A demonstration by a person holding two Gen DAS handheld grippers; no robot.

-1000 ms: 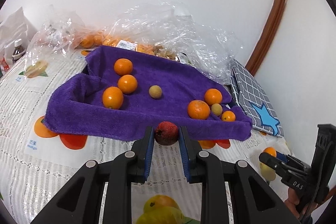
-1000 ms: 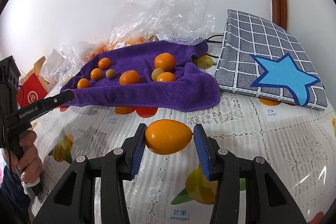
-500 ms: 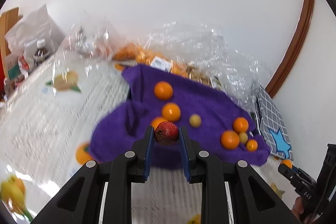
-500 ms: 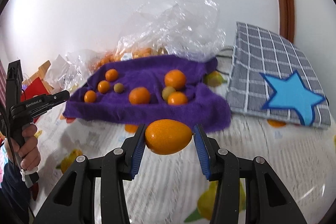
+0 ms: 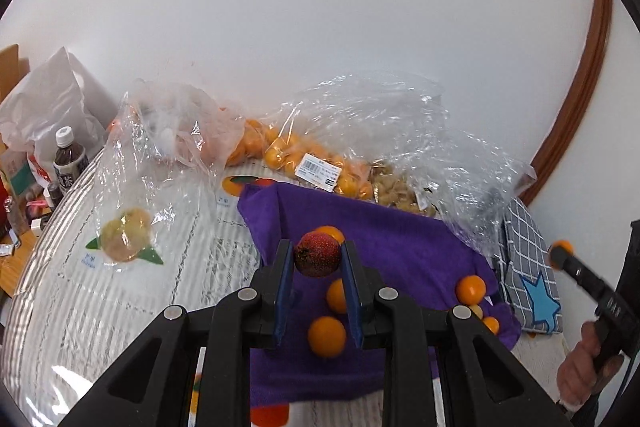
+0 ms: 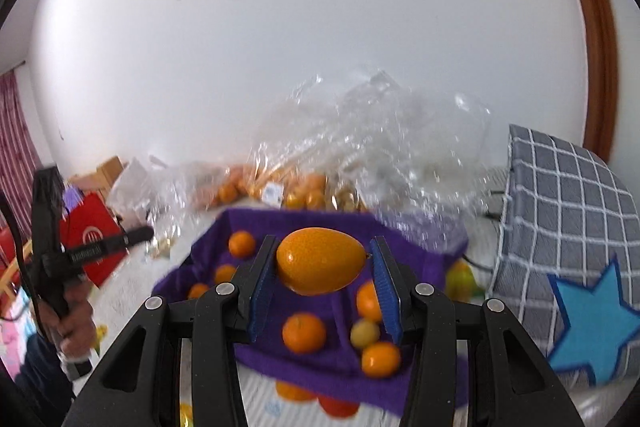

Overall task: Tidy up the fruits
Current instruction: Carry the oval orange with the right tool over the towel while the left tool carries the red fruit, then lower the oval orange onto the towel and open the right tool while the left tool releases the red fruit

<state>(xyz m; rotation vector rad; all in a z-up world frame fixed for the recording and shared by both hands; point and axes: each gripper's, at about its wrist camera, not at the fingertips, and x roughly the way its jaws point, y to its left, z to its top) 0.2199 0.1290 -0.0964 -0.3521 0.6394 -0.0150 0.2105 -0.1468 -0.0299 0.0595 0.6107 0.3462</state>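
Purple terry towel (image 5: 400, 251) lies spread over the white lace tablecloth with fruit prints (image 5: 132, 291), and both my tongs hang above it. Behind its far edge sit crinkled clear plastic bags of small oranges (image 5: 320, 163), and on its right a grey checked cushion with a blue star (image 6: 572, 235) leans up from the table. Round orange citrus fruits (image 6: 303, 332) lie loose on the towel in two clusters, with a small yellow-green round fruit (image 6: 365, 333) among the right-hand ones. My right gripper (image 6: 325, 261) has its blue-padded jaws parted moderately wide around a large oval orange fruit (image 6: 320, 261); the left pad presses its side, while the right pad seems to meet only its pointed tip. My left gripper (image 5: 318, 255) has its jaws drawn in narrow, pinching a small dark red bumpy fruit (image 5: 318, 254) at the fingertips, held over the towel's left half.
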